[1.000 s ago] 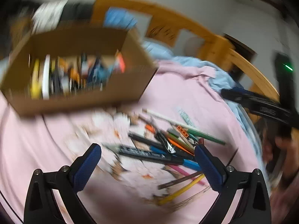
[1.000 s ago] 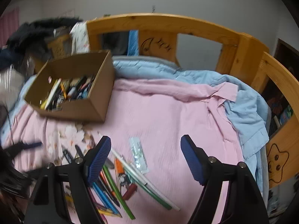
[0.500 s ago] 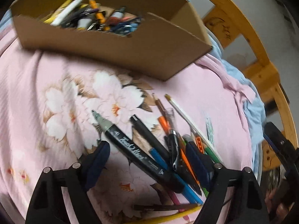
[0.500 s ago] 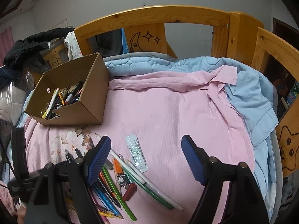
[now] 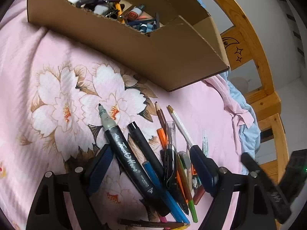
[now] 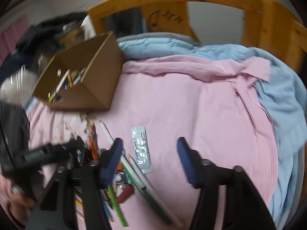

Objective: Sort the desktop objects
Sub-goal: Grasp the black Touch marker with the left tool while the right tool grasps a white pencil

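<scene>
A pile of pens, pencils and markers (image 5: 168,164) lies on the pink sheet (image 5: 38,61). My left gripper (image 5: 151,164) is open low over it, its fingers on either side of a black Touch marker (image 5: 128,159) and a black pen (image 5: 145,149). A cardboard box (image 5: 153,55) with several pens inside stands just beyond. My right gripper (image 6: 149,159) is open and empty above a silver packet (image 6: 141,149), right of the pile (image 6: 115,182). The box also shows in the right wrist view (image 6: 99,82).
A wooden bed rail (image 6: 191,2) runs behind. A blue quilt (image 6: 278,95) lies bunched at the right. Dark clothes (image 6: 44,30) are heaped beyond the box. The right gripper's body (image 5: 268,187) shows at the left view's right edge.
My left gripper has dropped and moved in close over the pile, so the black marker now lies between its fingers. My right gripper has shifted closer to the pile; its view is blurred.
</scene>
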Demonstrator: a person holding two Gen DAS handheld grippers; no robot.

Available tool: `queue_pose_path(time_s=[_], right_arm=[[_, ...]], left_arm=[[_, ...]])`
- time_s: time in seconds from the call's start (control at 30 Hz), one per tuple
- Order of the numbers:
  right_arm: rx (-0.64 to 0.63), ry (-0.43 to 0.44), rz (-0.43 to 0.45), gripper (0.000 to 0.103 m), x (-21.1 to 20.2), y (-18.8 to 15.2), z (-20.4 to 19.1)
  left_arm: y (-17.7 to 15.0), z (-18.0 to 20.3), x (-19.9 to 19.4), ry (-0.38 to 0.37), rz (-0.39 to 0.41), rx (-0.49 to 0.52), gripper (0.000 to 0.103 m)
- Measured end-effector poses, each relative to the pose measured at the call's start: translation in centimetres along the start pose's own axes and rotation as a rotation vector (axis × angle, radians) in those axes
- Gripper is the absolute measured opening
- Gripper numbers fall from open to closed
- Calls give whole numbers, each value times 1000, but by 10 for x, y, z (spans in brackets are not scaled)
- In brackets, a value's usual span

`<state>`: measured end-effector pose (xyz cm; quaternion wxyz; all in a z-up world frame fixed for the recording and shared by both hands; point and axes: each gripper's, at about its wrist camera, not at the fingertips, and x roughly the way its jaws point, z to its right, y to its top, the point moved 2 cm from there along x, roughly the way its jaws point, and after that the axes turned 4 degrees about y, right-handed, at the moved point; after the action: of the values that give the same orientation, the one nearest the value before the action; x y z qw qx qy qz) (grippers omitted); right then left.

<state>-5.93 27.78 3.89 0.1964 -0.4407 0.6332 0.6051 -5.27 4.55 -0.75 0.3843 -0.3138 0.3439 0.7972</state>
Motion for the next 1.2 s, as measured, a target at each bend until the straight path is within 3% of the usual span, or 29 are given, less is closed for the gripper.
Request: queue_pose_path(time_s=[0.17, 0.23, 0.27, 0.3, 0.37, 0.47, 0.73, 0.87, 1.07, 1.2], right_arm=[[-117, 86, -42, 47, 18, -1, -17], [-160, 94, -82, 39, 30, -2, -27], [-176, 97, -94, 33, 35, -3, -32], [-183, 103, -105, 31, 40, -3, -35], [-185, 112, -128, 30, 50, -4, -39], [-183, 115, -146, 30, 57, -7, -41], [-217, 133, -148, 30, 60, -2, -47], [-265, 145, -172, 13, 66, -3, -57], [-278, 100, -202, 13, 76, -6, -58], [-276, 92, -214, 13, 76, -6, -59]], left_arm=[[2, 2, 2, -7, -52, 141, 77], [6, -2, 1, -2, -57, 156, 59], [11, -10, 2, 0, -54, 124, 28], [16, -20, 5, -33, -70, 84, 22], [20, -31, 8, -98, -97, 23, 21], [19, -24, 5, -66, -92, 93, 22], [16, -28, 2, -82, -89, 87, 20], [18, -28, -3, -77, -102, 168, 18], [23, -25, 6, -114, -175, 216, 19], [21, -20, 7, -112, -164, 239, 19]])
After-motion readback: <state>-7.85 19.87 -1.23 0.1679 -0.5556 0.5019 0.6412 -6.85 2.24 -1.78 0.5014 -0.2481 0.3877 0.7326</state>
